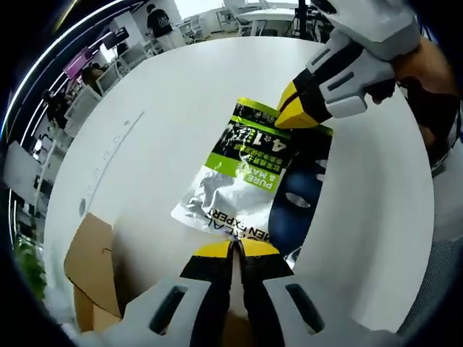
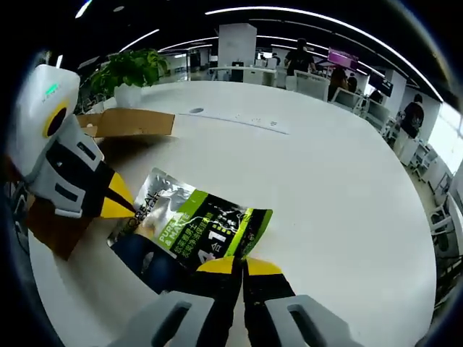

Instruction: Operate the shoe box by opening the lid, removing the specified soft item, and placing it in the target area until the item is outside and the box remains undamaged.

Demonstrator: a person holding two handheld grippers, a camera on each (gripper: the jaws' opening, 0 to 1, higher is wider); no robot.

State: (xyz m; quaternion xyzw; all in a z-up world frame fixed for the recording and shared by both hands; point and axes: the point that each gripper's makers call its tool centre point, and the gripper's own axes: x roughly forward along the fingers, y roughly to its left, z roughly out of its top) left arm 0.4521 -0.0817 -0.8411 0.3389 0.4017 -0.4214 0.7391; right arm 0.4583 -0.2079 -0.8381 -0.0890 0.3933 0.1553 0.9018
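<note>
Yellow-tipped fingers of the left gripper (image 1: 235, 249) rise nearest the lens in the left gripper view, pressed together on the near edge of the sachet (image 1: 246, 173), a flat silver, green and dark blue packet that lies outside the box on the counter (image 1: 181, 87). Largest element: the white round counter, bearing both the packet and the box. Next in size: the brown cardboard shoe box (image 1: 90, 264), open, standing at the lower left of this view, near the packet but apart from it. Opposite end of the packet: the right gripper (image 1: 293, 108) enters from the upper right, its yellow tips closed on the green top edge.

Right gripper view: the right gripper (image 2: 242, 266) shows its fingers clenched on the green edge of the sachet (image 2: 195, 224), which spreads flat over the counter (image 2: 325, 166). Left gripper (image 2: 119, 199) comes in from the left, its yellow tips at the packet's far silver edge. Shoe box (image 2: 130, 123) stands behind it with a flap raised; beyond lies a potted plant (image 2: 130, 69)
</note>
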